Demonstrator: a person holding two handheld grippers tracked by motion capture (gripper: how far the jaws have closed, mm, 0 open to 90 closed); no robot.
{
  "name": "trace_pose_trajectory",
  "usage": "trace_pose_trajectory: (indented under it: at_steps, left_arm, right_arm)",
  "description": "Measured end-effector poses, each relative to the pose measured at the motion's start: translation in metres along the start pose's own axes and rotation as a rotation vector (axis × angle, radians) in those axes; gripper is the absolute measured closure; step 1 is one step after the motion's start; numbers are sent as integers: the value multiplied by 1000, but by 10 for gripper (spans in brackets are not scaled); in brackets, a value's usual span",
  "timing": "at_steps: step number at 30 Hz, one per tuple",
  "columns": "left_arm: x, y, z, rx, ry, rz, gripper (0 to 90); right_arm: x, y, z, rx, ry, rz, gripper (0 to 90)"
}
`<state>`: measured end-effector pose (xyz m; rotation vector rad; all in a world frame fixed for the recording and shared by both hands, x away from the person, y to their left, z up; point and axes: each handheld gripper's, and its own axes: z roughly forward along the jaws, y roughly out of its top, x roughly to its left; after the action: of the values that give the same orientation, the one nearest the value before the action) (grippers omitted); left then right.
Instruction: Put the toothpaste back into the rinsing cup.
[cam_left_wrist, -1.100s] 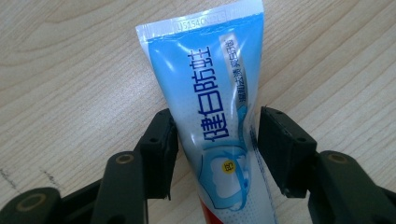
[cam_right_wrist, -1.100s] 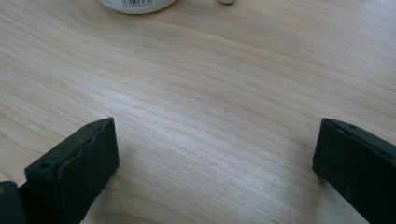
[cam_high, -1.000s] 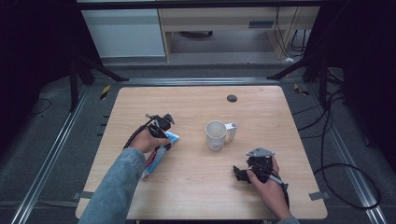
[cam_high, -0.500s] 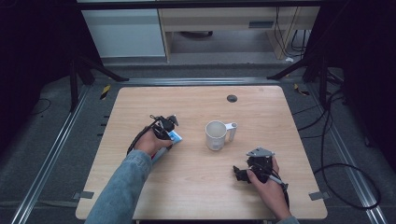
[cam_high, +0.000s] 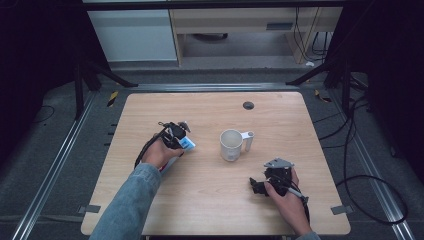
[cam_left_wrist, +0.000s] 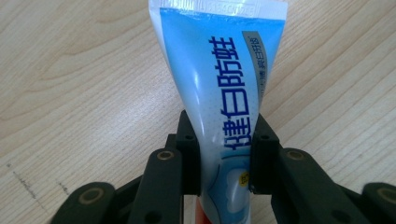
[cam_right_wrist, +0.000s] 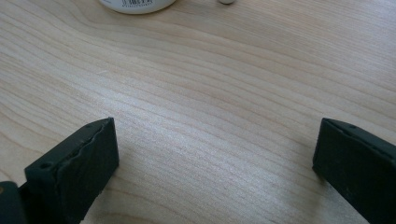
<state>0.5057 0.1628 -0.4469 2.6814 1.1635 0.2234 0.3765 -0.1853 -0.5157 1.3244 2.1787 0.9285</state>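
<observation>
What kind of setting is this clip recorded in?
Probably a lab recording station: a bare wooden table inside a dark metal frame with floor rails, loose cables alongside, and only a mug and toothpaste tube as props.

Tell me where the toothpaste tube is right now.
High view: the toothpaste tube sits left of centre on the table, clamped in the left hand-held gripper, left of the white mug.
</observation>
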Motion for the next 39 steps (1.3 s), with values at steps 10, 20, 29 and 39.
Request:
trace_pose_trajectory:
  at_steps: [10, 20, 29, 39]
  left_arm:
    - [5, -2, -31, -98, 39, -38, 720]
    - [-4, 0, -70, -224, 27, -34, 718]
    - [-15, 2, -81, -282, 12, -22, 717]
    - [-18, 5, -87, -331, 12, -30, 717]
  right_arm:
    - [0, 0, 0, 0, 0, 0, 5]
    - [0, 0, 0, 2, 0, 3, 5]
    - [1, 0, 0, 5, 2, 11, 5]
    - [1, 0, 0, 3, 3, 12, 5]
